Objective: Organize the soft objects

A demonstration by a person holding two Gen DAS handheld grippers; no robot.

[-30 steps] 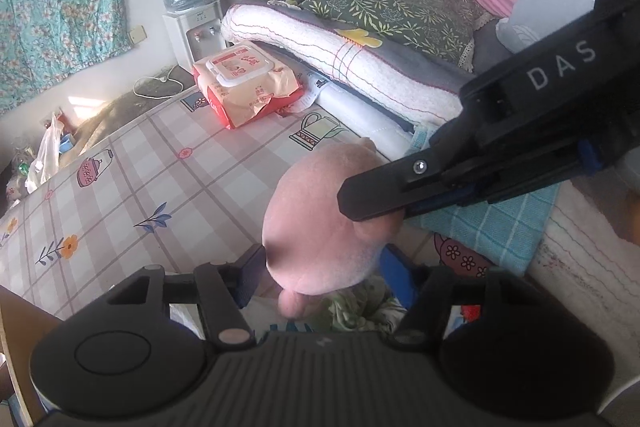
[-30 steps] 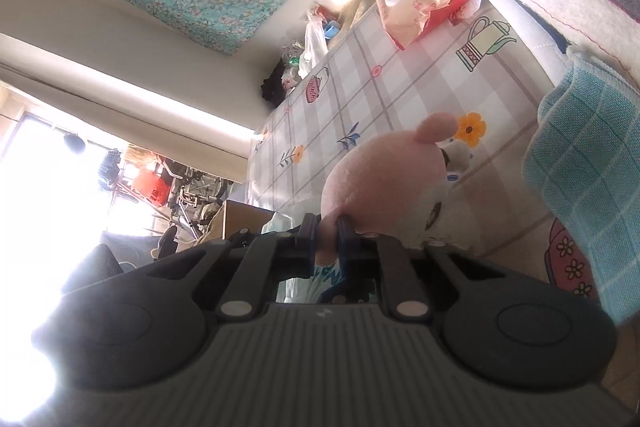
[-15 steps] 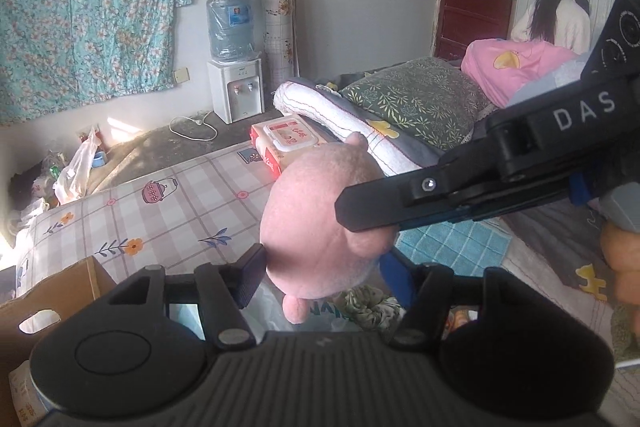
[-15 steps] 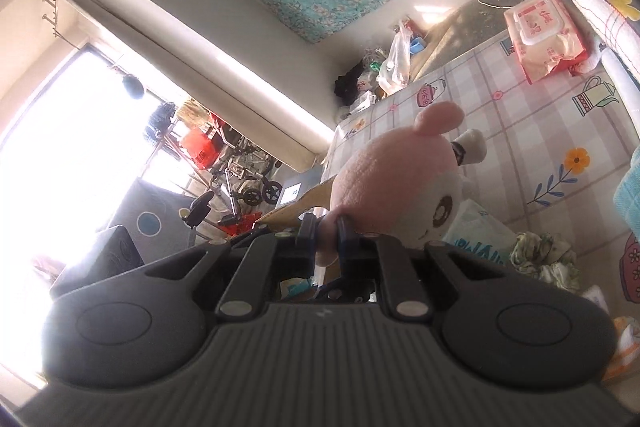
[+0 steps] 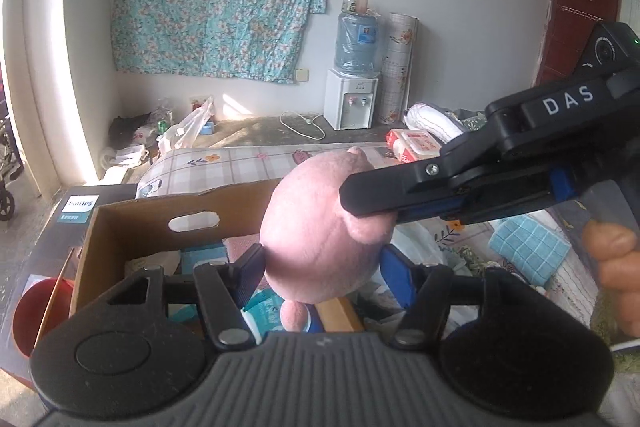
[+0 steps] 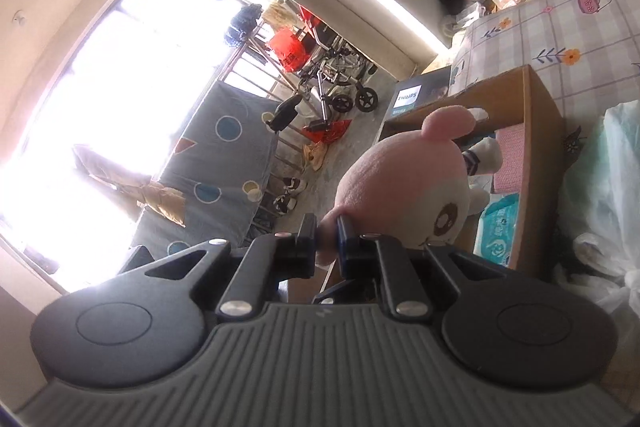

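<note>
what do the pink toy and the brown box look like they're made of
Pink toy: looks like plush fabric over soft stuffing; matte, fuzzy nap, and the ear squashes between the right gripper's pads.
Brown box: looks like plain cardboard; flat tan walls, dull finish, a punched oval handle hole and a raw cut top edge. Whether it is corrugated is too small to tell.

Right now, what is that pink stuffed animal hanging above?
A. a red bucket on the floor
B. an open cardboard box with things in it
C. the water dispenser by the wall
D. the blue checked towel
B: the pink plush toy, pinched by the right gripper and flanked by the left gripper, hangs over the open cardboard box, which already holds packets.
</note>
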